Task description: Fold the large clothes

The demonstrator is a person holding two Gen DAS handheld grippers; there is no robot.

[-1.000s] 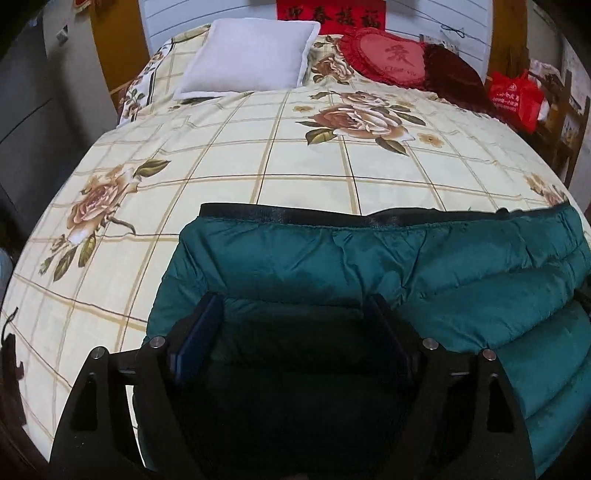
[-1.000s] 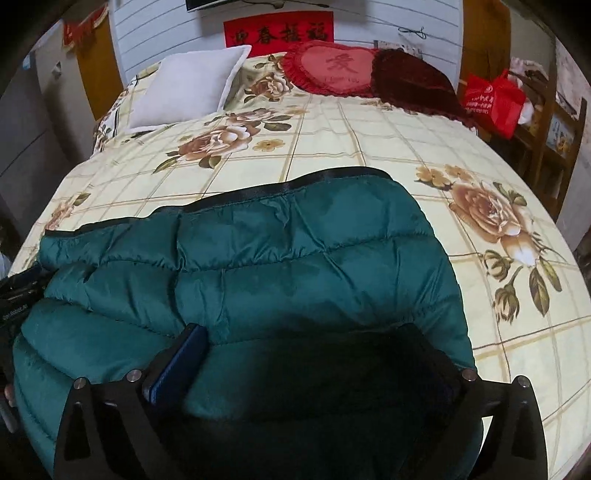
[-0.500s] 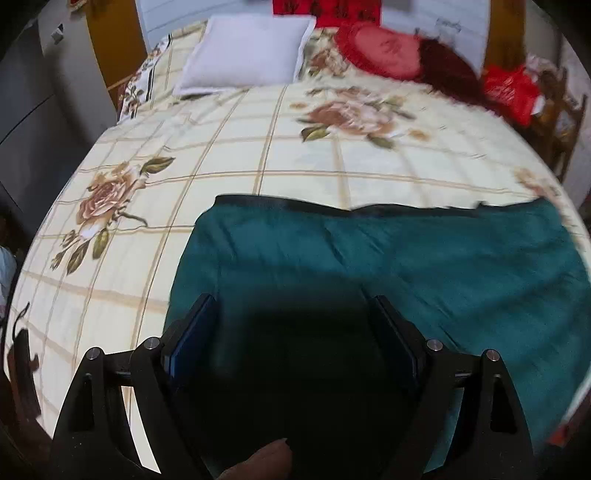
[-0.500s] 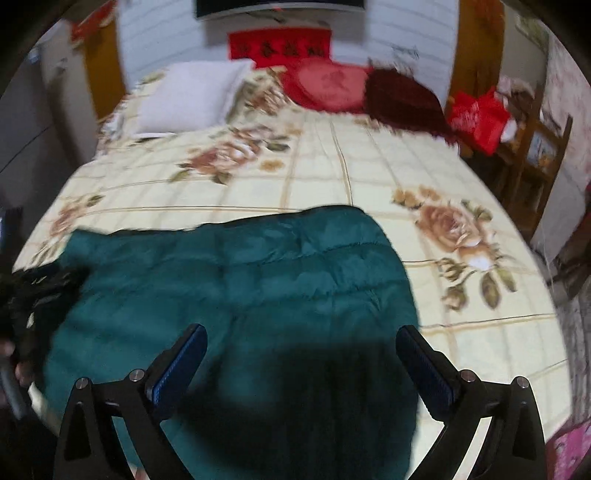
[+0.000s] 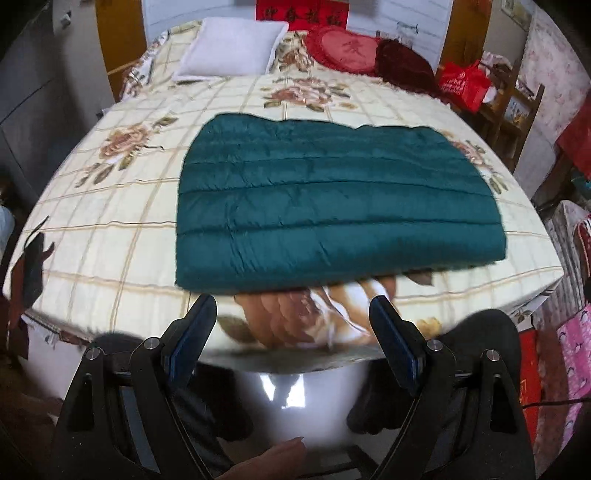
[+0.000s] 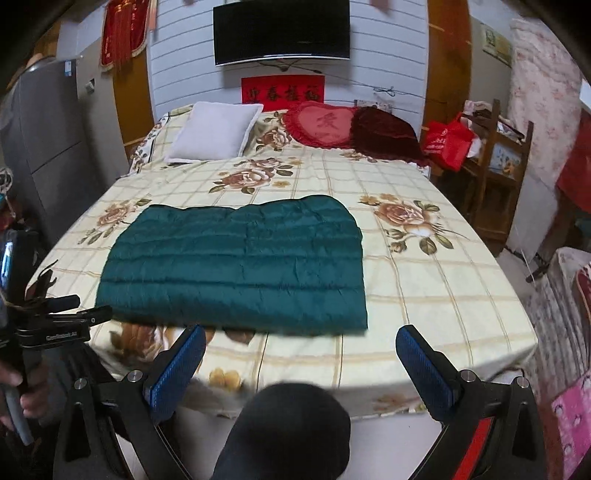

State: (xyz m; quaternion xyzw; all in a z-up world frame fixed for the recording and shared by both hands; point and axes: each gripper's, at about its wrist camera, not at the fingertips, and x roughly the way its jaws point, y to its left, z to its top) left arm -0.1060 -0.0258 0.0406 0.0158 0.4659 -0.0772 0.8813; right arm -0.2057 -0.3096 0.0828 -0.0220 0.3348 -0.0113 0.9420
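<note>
Right gripper view alone shows television

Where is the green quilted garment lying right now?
In both wrist views the green quilted garment lies folded flat on the floral bedspread, near the bed's foot, ahead of both grippers.

1. Both views are lit evenly and fairly brightly; no lamp or window is seen, and shadows are soft.
2. Glare is seen on the pale floor in the left view.
3. Straight lines are bowed by the fisheye, and the corners are blacked out.
4. Motion blur is seen along the near bed edge; the jacket is slightly smeared.
</note>
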